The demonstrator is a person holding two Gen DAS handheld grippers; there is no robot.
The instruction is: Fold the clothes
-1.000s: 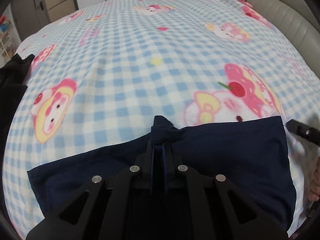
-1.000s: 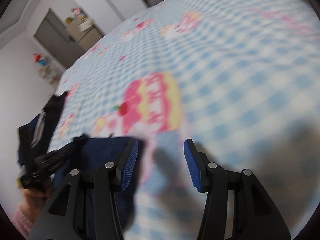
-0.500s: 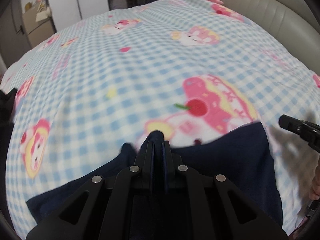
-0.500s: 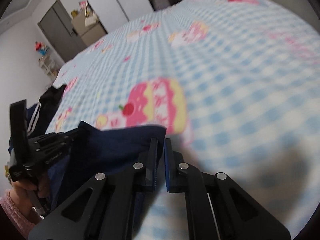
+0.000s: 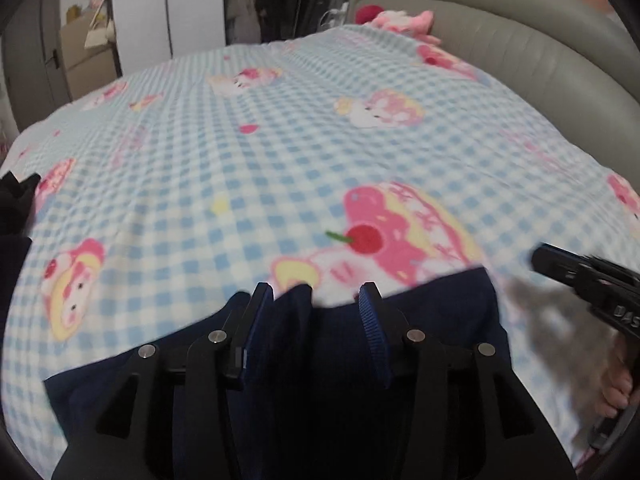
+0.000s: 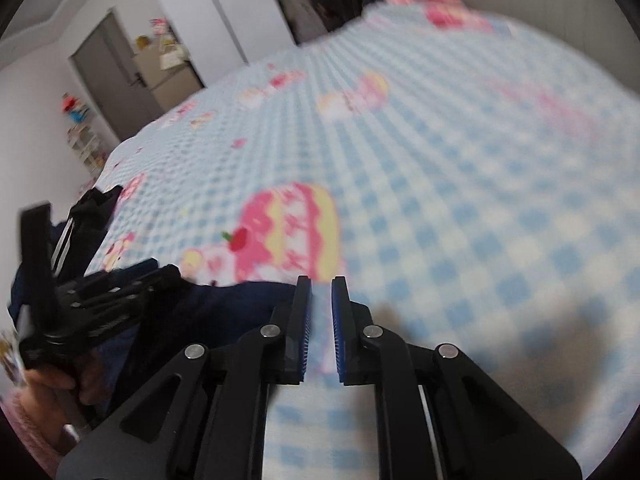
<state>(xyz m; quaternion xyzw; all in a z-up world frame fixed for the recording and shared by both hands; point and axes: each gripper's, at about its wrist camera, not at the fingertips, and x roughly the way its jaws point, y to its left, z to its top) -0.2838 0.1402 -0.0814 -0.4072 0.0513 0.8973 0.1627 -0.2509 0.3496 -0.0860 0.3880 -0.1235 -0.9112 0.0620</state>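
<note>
Navy garment [image 5: 432, 312] visible left; door [image 6: 116, 80] only right.

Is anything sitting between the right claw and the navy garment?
Nothing visible does. The right claw, jaws opening and empty, hangs over bare checked blanket just off the navy garment edge; the left claw is farther along it.
</note>
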